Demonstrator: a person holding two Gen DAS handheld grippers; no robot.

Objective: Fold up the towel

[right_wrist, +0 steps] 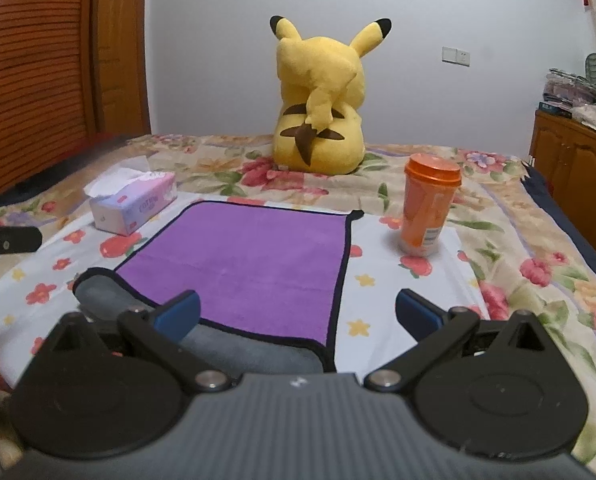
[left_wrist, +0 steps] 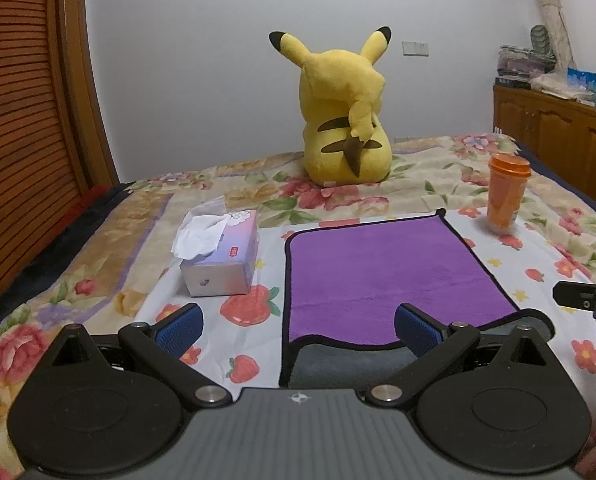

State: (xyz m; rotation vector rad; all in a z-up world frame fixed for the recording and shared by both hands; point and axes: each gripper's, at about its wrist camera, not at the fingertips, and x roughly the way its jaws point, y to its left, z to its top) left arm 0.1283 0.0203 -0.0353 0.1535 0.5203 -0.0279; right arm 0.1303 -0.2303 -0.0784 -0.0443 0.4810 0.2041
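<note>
Purple towel [left_wrist: 382,272]: we count one, lying flat on the bed [left_wrist: 438,184], black-edged, its grey underside turned up along the near edge.
Left gripper [left_wrist: 298,326]: we see its two blue-padded fingers spread wide apart, holding nothing, over the towel's near left corner; its right finger stands over the towel, its left finger over bare sheet.
Right gripper [right_wrist: 296,312]: fingers likewise wide apart and empty, over the near right corner; its left finger stands over the towel, its right finger over sheet.
Tissue box [left_wrist: 220,258]: one, left of the towel, just beside it, a tissue sticking out the top.
Cup [right_wrist: 428,204]: one, orange with an orange lid, upright, right of the towel's far right corner, apart from it.
Plush [left_wrist: 344,108]: one, yellow, sitting at the far side with its back to us.
Cabinet [left_wrist: 558,132]: one, wooden, far right, things piled on top.
</note>
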